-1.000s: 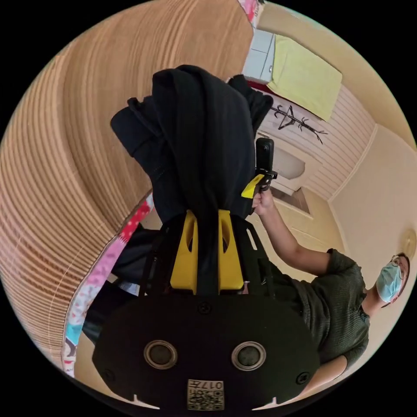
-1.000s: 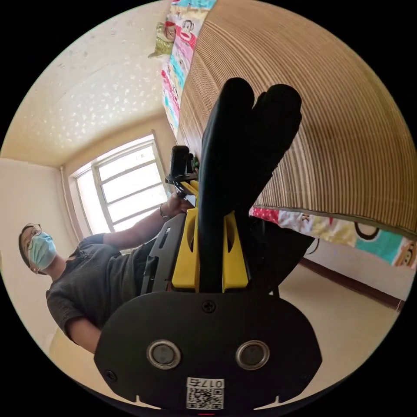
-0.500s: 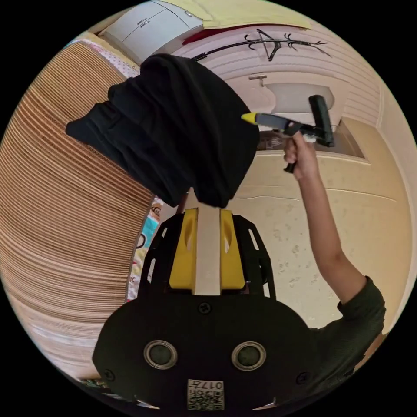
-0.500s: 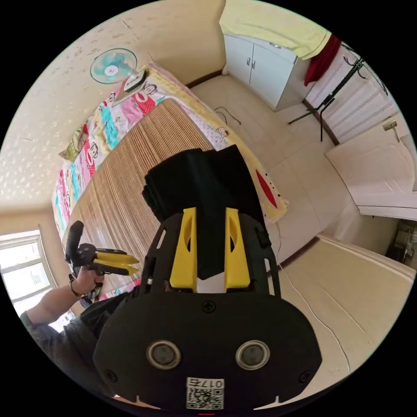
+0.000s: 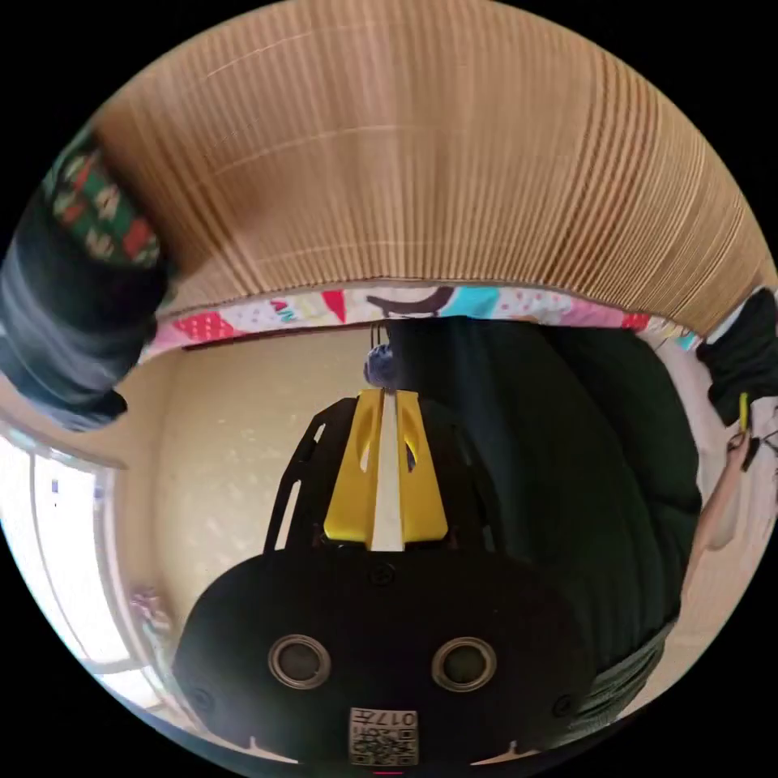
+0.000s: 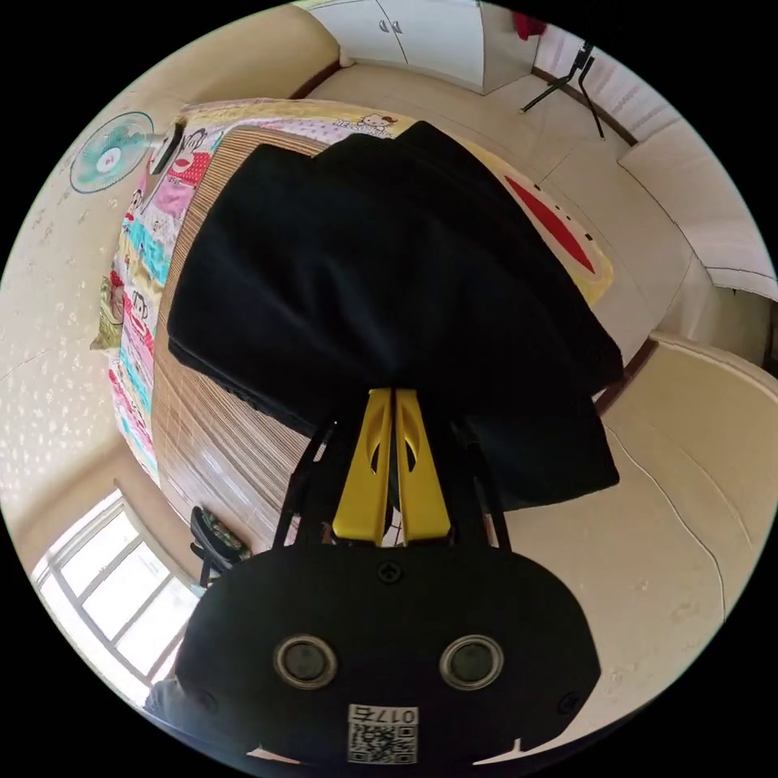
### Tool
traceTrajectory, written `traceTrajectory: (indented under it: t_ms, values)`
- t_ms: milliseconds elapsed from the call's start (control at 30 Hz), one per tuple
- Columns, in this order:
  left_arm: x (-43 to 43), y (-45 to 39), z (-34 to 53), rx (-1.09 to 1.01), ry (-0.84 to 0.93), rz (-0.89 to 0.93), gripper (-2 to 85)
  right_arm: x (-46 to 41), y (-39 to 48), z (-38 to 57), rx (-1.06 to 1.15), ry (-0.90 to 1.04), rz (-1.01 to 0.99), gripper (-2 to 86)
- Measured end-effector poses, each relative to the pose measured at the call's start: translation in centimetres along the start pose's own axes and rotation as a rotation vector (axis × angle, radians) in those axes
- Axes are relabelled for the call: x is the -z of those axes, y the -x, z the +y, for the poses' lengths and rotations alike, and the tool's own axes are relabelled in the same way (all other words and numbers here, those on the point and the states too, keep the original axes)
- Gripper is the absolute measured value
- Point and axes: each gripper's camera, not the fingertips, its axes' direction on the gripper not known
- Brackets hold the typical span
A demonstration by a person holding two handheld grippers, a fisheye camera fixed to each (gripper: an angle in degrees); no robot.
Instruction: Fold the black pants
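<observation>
1. Bamboo mat (image 5: 421, 154) spreads wide beyond my left gripper's tips and, in the right gripper view, runs under and past the cloth (image 6: 203, 438); a bright cartoon-print sheet (image 5: 389, 301) edges it on the near side.
2. Pale floor (image 6: 689, 519) lies to the side of my right gripper, with a white cabinet (image 6: 421, 32) and a black stand (image 6: 567, 77) far beyond its tips.
3. I see the black pants (image 6: 381, 275) as a thick folded bundle directly ahead of my right gripper, draped over the mat and the bed's edge, blocking most of the bed from that camera. In the left gripper view a dark lump of them (image 5: 741, 365) sits far off to the side.
4. A person's dark clothing (image 5: 567, 486) crowds the space just beside my left gripper, and a dark sleeve-like shape with a patterned band (image 5: 81, 267) intrudes on the opposite side.
5. My right gripper (image 6: 393, 397) has its yellow jaws drawn nearly together; the pants' edge hangs right at the tips, and I cannot tell whether it is pinched.
6. My left gripper (image 5: 387, 395) has its jaws close with a thin gap, nothing between them.
7. A window (image 6: 105, 600) glows behind my right gripper; a small fan (image 6: 109, 154) stands past the mat's far corner.
</observation>
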Motion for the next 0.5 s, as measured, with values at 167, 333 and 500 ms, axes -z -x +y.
traceTrajectory:
  t_ms: [167, 333, 500]
  values:
    - [-4.7, 9.2, 8.9, 0.174, -0.325, 0.580, -0.6, 4.0, 3.3, 6.8, -0.095, -0.261, 0.002, 0.3]
    - [-15.0, 8.4, 13.3, 0.132, -0.506, 0.884, 1.2, 3.7, 10.8, 18.5, 0.032, -0.460, -0.120, 0.4]
    - [-18.2, 6.2, 14.7, 0.002, -0.497, 0.732, 5.0, -5.0, 16.1, 24.8, 0.063, -0.240, -0.497, 0.4]
